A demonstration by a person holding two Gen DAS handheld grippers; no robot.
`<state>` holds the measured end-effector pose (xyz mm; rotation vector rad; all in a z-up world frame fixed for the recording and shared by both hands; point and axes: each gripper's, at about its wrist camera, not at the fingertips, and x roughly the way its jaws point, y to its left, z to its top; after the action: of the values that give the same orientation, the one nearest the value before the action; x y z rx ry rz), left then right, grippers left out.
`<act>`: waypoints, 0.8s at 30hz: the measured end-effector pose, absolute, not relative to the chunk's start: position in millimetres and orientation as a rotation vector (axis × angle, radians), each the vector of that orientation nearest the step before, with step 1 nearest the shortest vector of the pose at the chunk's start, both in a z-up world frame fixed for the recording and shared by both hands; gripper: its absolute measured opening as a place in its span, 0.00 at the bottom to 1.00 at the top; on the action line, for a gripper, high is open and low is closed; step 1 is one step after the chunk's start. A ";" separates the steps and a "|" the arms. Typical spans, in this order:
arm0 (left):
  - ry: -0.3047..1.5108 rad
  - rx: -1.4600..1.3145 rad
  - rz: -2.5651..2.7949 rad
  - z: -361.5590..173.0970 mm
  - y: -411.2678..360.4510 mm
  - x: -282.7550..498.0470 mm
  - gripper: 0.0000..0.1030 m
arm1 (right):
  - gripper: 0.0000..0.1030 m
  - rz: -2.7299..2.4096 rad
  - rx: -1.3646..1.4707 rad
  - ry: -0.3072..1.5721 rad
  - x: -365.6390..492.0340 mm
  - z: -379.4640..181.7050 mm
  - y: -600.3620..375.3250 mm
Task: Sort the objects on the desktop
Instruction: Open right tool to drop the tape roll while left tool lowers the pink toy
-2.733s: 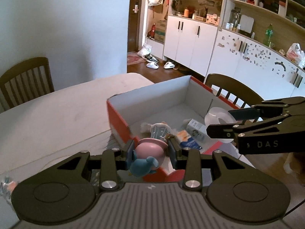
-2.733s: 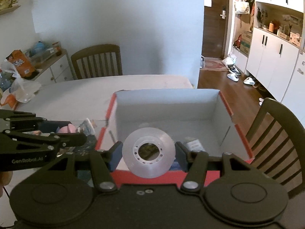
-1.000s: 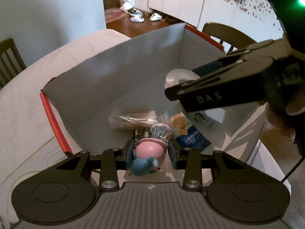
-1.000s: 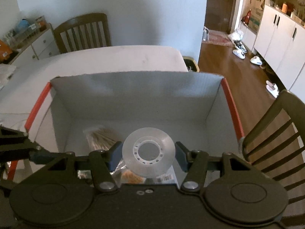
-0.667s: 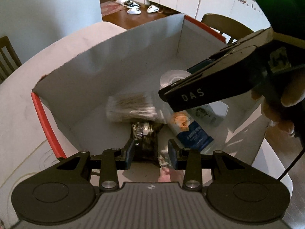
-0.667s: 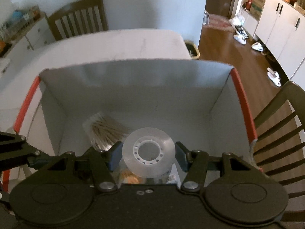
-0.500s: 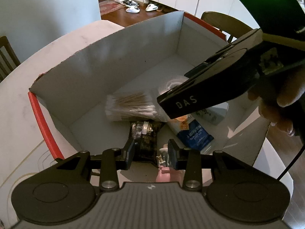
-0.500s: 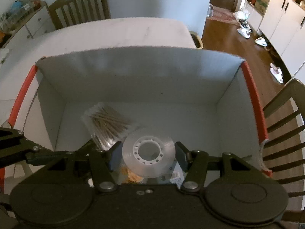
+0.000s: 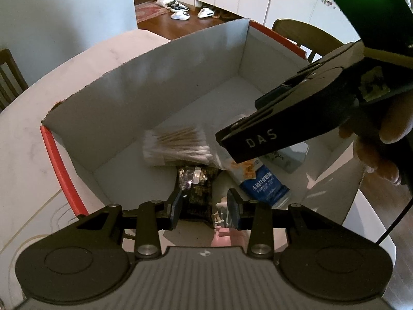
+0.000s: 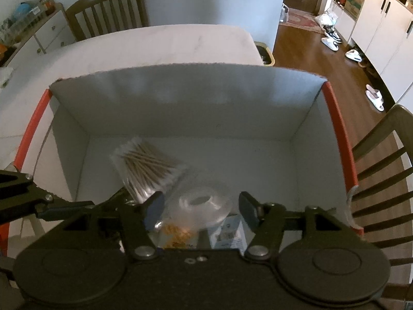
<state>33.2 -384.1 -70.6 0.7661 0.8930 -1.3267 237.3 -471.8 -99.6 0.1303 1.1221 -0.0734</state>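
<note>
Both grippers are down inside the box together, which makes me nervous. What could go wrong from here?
The right gripper crosses just above the left gripper, so lifting either out may knock them together. The tape roll lies on a snack packet and cotton swabs; it may slide. The pink toy could catch the left jaws.

White walls, wood floor (image 10: 309,49), white cabinets (image 10: 382,18) — slatted wooden chairs (image 10: 108,13) around a pale table (image 10: 155,46).

1. A wooden chair (image 10: 108,7) stands at the far side of the desk (image 10: 160,46).
2. A second chair (image 10: 382,170) stands at its right.
3. Shoes (image 10: 331,37) and slippers (image 10: 374,98) lie on the wooden floor (image 10: 304,59) before white cabinets (image 10: 382,18).
</note>
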 end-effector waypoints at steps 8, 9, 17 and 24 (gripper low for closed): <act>0.885 0.733 -1.331 -60.7 -377.8 30.6 0.36 | 0.63 -0.080 0.135 1.094 221.7 -87.7 -474.4; 0.885 0.728 -1.331 -59.4 -376.9 30.2 0.36 | 0.63 -0.078 0.134 1.091 219.5 -86.0 -474.2; 0.866 0.683 -1.345 -48.3 -367.0 23.1 0.36 | 0.61 -0.079 0.150 1.049 199.1 -70.5 -475.4; 0.852 0.650 -1.353 -38.9 -355.0 23.1 0.36 | 0.61 -0.066 0.150 0.985 175.2 -47.8 -471.7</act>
<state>23.1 -355.0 -38.9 0.6499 0.8516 -1.3526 175.2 -471.7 -47.8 0.1503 0.9849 -0.0665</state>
